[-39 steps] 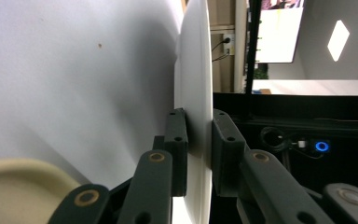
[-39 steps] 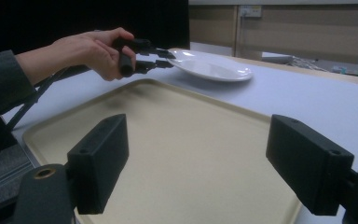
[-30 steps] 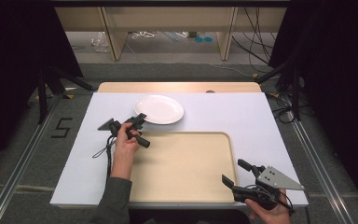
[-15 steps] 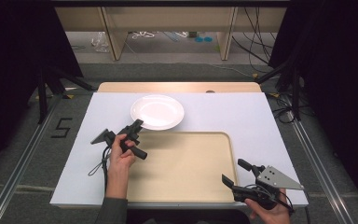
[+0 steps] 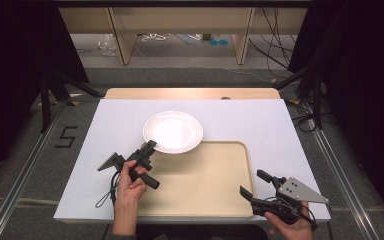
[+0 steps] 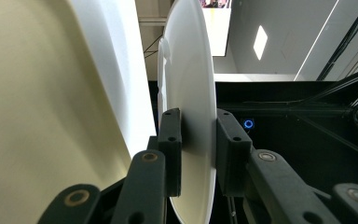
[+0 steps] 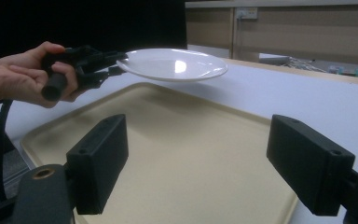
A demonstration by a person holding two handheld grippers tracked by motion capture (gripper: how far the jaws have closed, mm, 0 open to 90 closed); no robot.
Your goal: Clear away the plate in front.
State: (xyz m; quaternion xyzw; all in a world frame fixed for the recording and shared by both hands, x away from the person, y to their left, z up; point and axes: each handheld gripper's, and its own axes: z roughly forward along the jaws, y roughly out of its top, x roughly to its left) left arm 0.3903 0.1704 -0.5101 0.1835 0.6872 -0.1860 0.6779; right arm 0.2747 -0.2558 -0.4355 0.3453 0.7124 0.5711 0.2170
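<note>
While the left hand [image 5: 130, 179] reaches forward from the near edge, its gripper [image 5: 147, 148] pinches the near-left rim of the white plate [image 5: 173, 131], jaws closed on either face of it. Held clear of the table, the plate hangs over the tray's [image 5: 205, 182] far-left corner. At the near-right corner, the right gripper [image 5: 252, 187] rests in its hand [image 5: 290, 229], jaws wide apart and empty, pointing left across the tray.

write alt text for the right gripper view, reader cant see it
A hand holds the left gripper clamped on the rim of a white plate, lifted above a beige tray. The right gripper waits in the foreground, jaws wide open.
</note>
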